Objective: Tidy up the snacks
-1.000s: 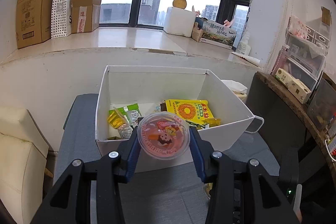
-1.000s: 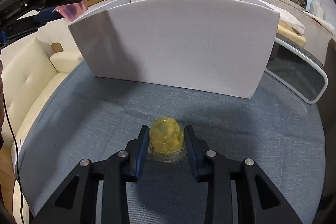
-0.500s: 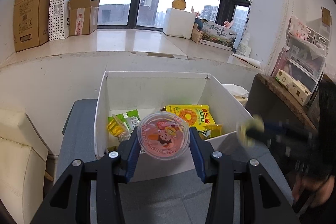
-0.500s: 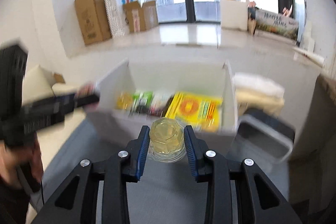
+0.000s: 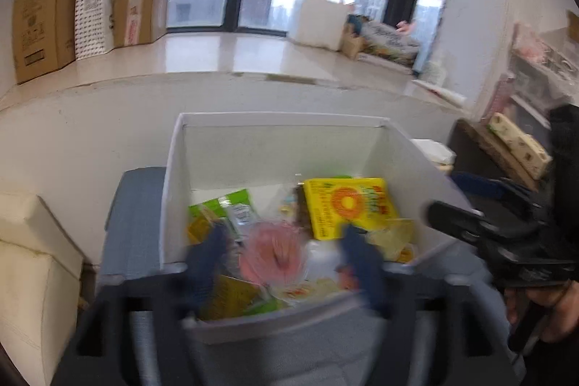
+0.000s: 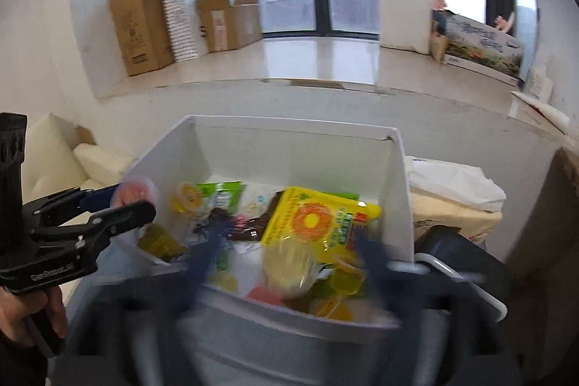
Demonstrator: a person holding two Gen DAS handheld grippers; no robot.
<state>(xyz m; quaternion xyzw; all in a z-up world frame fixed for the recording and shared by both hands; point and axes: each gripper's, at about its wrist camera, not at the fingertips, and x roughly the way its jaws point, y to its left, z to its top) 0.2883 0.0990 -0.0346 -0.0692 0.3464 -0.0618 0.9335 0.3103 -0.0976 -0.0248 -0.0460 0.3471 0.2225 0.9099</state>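
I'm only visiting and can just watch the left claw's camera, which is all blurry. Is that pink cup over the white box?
Observer: About there. The right claw's camera shows the left claw from the side, with the pink cup at its tips, right at the left rim of the white box.
Visitor: What does the other claw carry?
Observer: The right claw has a yellow jelly cup between its fingers, with a gap on each side, above the box's near end.
Visitor: Anything beside the box?
Observer: A dark bin with a white rim sits right next to its right wall.
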